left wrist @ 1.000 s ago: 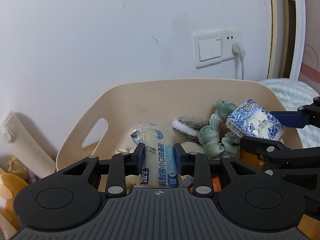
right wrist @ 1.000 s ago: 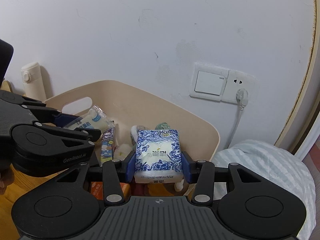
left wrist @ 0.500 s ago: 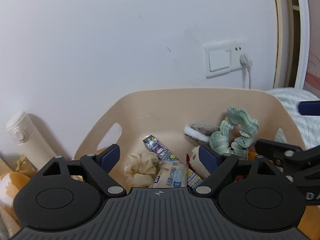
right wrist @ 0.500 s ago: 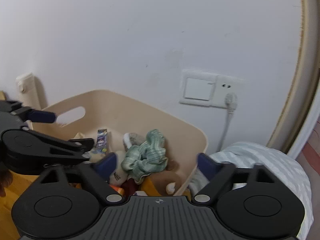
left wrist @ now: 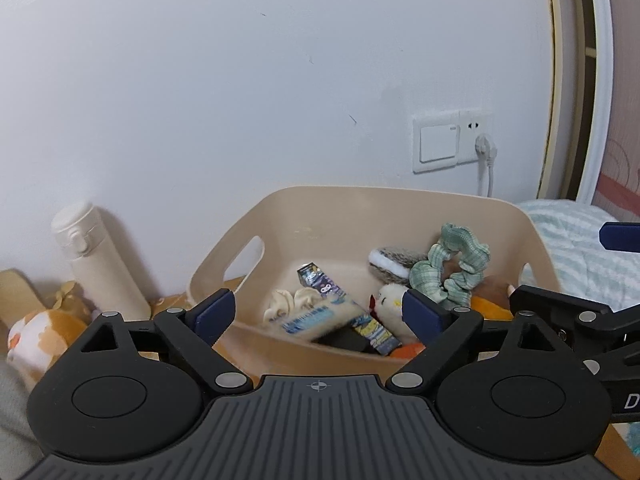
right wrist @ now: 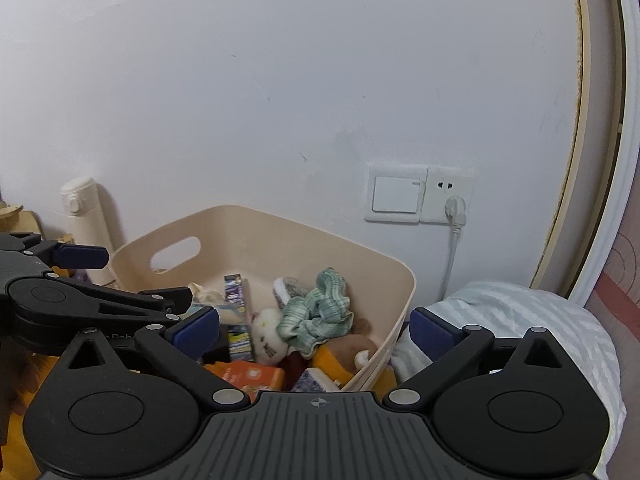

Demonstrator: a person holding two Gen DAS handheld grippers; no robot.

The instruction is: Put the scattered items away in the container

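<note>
Both grippers hang spread and empty above the beige container (left wrist: 360, 208), the left gripper (left wrist: 318, 316) over its near-left side, the right gripper (right wrist: 316, 330) over its right rim. The bread packet (left wrist: 316, 316) lies inside among the green scrunchie (left wrist: 450, 264) and plush toys, likely dropped there so nothing spills out

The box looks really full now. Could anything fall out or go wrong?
Maybe. The beige bin is heaped on its right side, and the green scrunchie sits on top of the pile, so a bump could tip it out. The bread packet looks blurred, so it may not have settled. Both the left gripper and the right gripper hang open close together over the bin and could knock each other.
</note>
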